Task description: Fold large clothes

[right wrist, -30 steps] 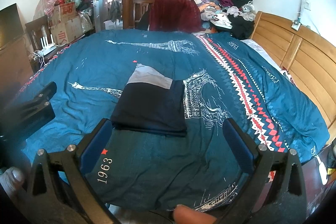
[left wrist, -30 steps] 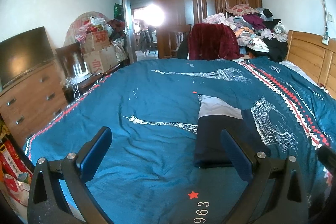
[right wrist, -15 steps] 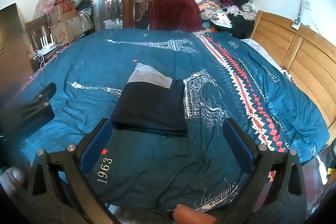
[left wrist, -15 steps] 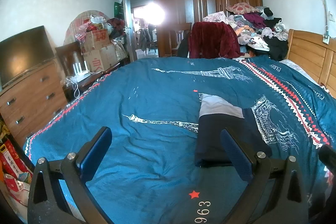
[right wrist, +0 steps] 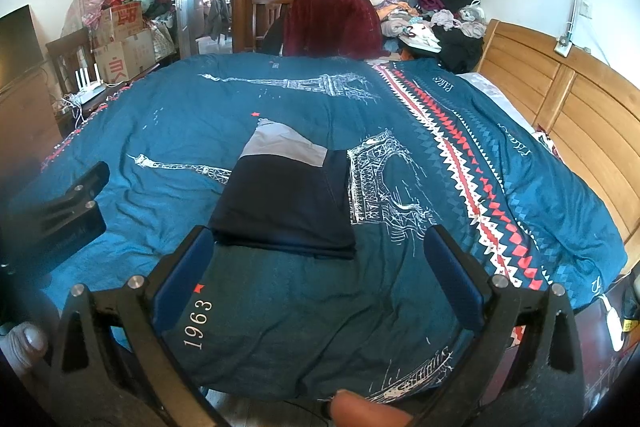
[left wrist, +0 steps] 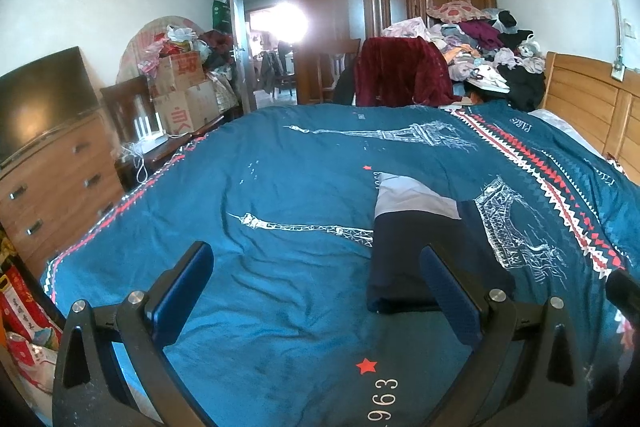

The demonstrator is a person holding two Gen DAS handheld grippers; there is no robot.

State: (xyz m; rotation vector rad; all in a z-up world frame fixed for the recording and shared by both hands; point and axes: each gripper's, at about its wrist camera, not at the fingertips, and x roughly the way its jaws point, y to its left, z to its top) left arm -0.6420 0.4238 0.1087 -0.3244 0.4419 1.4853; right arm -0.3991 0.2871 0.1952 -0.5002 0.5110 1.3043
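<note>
A folded garment [right wrist: 286, 201], dark navy with a light grey far end, lies flat in the middle of the blue bedspread [right wrist: 400, 307]. In the left wrist view the same garment [left wrist: 408, 243] lies ahead and to the right. My right gripper [right wrist: 318, 271] hovers open just short of its near edge, with nothing between the fingers. My left gripper [left wrist: 316, 287] is open too, above bare bedspread to the left of the garment; its right finger [left wrist: 450, 297] overlaps the garment's near edge in view. The left gripper [right wrist: 64, 215] also appears at the left of the right wrist view.
The bedspread [left wrist: 280, 187] with Eiffel Tower prints covers the whole bed. A wooden headboard [right wrist: 568, 115] runs along the right. A heap of clothes [right wrist: 424, 11] and a maroon cloth on a chair [right wrist: 332, 23] stand beyond the far edge. Drawers with a TV [left wrist: 44, 155] and cardboard boxes [left wrist: 180, 95] line the left side.
Both views have barely shifted; the garment lies where it was and both grippers stay open.
</note>
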